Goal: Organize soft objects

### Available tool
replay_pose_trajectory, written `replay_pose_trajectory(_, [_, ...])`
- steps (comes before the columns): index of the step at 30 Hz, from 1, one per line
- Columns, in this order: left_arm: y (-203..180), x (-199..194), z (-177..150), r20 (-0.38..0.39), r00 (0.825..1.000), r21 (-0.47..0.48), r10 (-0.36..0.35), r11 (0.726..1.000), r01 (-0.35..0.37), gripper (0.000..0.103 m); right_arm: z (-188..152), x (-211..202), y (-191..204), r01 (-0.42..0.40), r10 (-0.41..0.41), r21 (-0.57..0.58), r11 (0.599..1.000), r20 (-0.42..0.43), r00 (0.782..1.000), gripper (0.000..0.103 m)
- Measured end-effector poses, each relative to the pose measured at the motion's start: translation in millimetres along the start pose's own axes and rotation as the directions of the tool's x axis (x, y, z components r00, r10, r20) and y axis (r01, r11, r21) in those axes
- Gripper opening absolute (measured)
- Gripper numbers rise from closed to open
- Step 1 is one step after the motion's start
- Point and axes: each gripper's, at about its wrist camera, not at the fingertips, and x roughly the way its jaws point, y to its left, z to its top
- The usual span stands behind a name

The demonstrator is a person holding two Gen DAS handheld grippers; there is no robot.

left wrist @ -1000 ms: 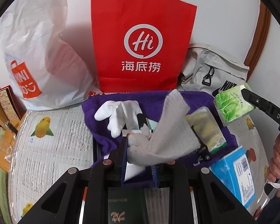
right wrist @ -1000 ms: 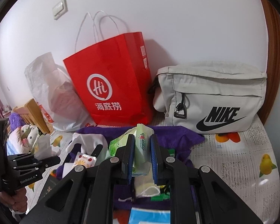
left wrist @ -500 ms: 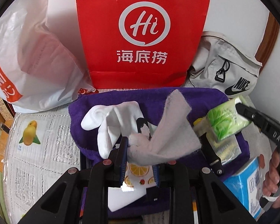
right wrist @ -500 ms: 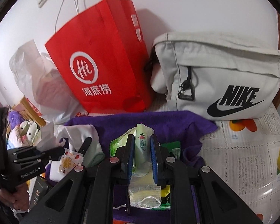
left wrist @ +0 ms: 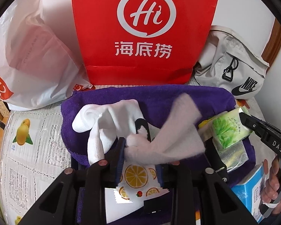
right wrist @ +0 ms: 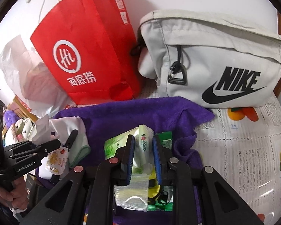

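Note:
My left gripper (left wrist: 140, 146) is shut on a grey cloth (left wrist: 174, 131) and holds it above the purple towel (left wrist: 159, 97). White socks (left wrist: 106, 120) lie on the towel to its left. A packet with orange slices (left wrist: 138, 178) lies under the jaws. My right gripper (right wrist: 143, 150) is shut on a green tissue pack (right wrist: 143, 140); it shows in the left wrist view (left wrist: 228, 131) at the right. The left gripper shows in the right wrist view (right wrist: 52, 144) at the left with the cloth (right wrist: 42, 129).
A red paper bag (left wrist: 146, 31) stands behind the towel, a white plastic bag (left wrist: 31, 60) to its left, a grey Nike bag (right wrist: 215, 60) to its right. A blue box (left wrist: 251, 191) lies at the right. Clear packets (right wrist: 133, 193) lie under the right gripper.
Both grippers have moved forward toward the bags with their loads still held. The bags and the towel look larger and nearer.

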Motion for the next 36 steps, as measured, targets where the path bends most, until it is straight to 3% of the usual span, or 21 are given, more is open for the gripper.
replay_pose_trajectory(3, [1.5,0.2,0.5,-0.001,1.000,-0.001,0.005,1.000,-0.005,0.040,1.0,1.4,-2.6,-0.003,0.003,0.010,1.000,-0.010,1.000,0.024])
replay_pose_trajectory(6, [2.6,-2.1,0.8,0.002,1.000,-0.008,0.007,1.000,-0.007,0.055,2.3,-0.3,-1.5,0.001,-0.001,-0.002,1.000,-0.008,1.000,0.043])
replay_pose_trajectory(12, [0.6,-7.9,-1.3,-0.013,1.000,-0.011,0.024,1.000,-0.024,0.067,3.7,-11.8,0.0,-0.009,0.009,-0.010,1.000,0.022,1.000,0.057])
replay_pose_trajectory(15, [-1.6,-14.9,-4.0,-0.014,1.000,-0.012,0.021,1.000,-0.021,0.068,4.3,-19.8,1.4,0.002,-0.001,-0.015,1.000,0.042,0.999,0.064])
replay_pose_trajectory(26, [-6.3,-64.6,-18.5,0.008,0.998,0.015,0.057,0.998,-0.057,0.072,3.5,-61.2,24.0,0.034,-0.030,-0.049,0.998,0.079,0.996,0.075])
replay_pose_trajectory(30, [-4.6,-94.1,-29.5,0.032,0.998,0.001,0.056,0.998,-0.056,0.080,-8.2,-82.5,36.1,0.045,-0.041,-0.053,0.998,0.074,0.996,0.075])
replay_pose_trajectory(36, [-7.1,-139.4,-56.2,0.055,0.998,-0.002,0.029,1.000,-0.028,0.081,-41.5,-127.5,54.7,0.054,-0.050,-0.056,0.997,0.079,0.996,0.076])
